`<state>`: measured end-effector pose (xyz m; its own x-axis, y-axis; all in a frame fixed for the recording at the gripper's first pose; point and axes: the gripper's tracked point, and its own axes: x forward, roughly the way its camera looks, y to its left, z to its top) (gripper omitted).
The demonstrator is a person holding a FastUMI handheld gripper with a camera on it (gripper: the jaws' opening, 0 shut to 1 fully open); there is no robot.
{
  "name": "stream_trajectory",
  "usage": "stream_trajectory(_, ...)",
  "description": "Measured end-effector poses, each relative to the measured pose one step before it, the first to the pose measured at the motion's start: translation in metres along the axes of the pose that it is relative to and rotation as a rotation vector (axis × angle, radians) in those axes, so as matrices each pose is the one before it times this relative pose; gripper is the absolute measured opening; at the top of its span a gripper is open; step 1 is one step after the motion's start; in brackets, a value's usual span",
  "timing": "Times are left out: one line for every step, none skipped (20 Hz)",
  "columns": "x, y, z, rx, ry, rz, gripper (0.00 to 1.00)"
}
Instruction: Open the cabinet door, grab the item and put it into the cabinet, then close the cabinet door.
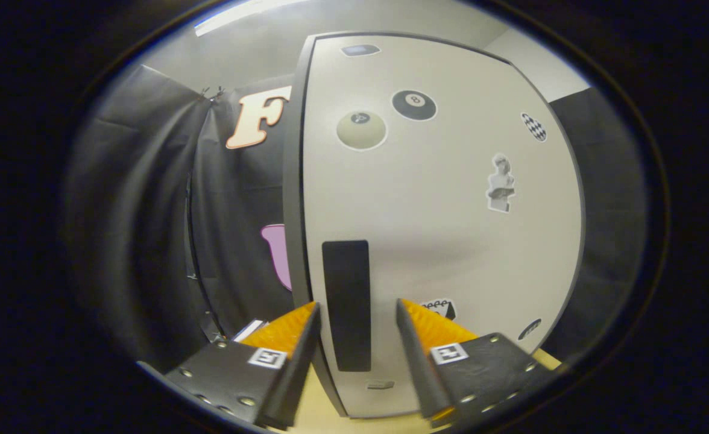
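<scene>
The claw (357,316) is held spread apart, gripping nothing, its two fingers straddling the free left edge of the cabinet door (445,229). The dark vertical handle (346,304) lies between and just beyond the fingertips; contact with it cannot be confirmed. This alignment is judged to be preparation for clamping the handle or the door edge, so that the door can be swung. The door appears shut or nearly so; the opening step is judged not yet done. The item to be stowed cannot be identified. The cabinet rests on a pale worktop (324,410) below the fingers. Stickers are noted on the door: a billiard ball sticker (414,105) marked "8", a pale ball, a bust figure; no brand is legible.
</scene>
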<state>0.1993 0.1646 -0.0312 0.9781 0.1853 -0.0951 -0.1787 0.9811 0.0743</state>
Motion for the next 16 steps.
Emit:
stream_trajectory(0.00187,0.00319,-0.00146,0.0041,0.00664,0.0035,0.54)
stream_trajectory(0.00132,0.00005,-0.0011,-0.00001,0.00455,-0.01082,0.4)
stream_trajectory(-0.00068,0.00033,-0.00145,-0.00261,0.00633,0.00184,0.4)
stream_trajectory(0.00912,0.0018,-0.00149,0.00261,0.00804,0.00798,0.34)
stream_trajectory(-0.00725,-0.00136,0.00059,0.00348,-0.00302,-0.00089,0.29)
stream_trajectory(-0.0028,0.00053,-0.00049,0.00669,0.01204,0.00095,0.29)
stream_trajectory(-0.00159,0.00107,-0.00062,0.01025,0.00649,-0.00066,0.29)
stream_trajectory(-0.0012,-0.00019,-0.00032,0.0076,0.00235,-0.00233,0.29)
stream_trajectory(-0.00297,0.00012,-0.00067,0.00419,0.0008,-0.00271,0.29)
stream_trajectory(-0.00093,-0.0004,0.00091,0.00487,-0.00111,0.00404,0.19)
stream_trajectory(-0.00263,0.00006,-0.00051,-0.00395,0.0038,0.00561,0.19)
stream_trajectory(-0.00303,-0.00082,0.00062,0.00267,0.00027,0.00289,0.2)
stream_trajectory(-0.00537,-0.00001,-0.00115,0.00252,-0.00156,-0.00047,0.2)
stream_trajectory(-0.00724,-0.00099,0.0006,-0.00397,-0.00634,-0.00512,0.19)
stream_trajectory(-0.00751,-0.00206,-0.0006,0.00006,-0.00395,-0.00626,0.19)
stream_trajectory(-0.00788,-0.00216,-0.00026,0.00169,-0.00247,-0.00287,0.19)
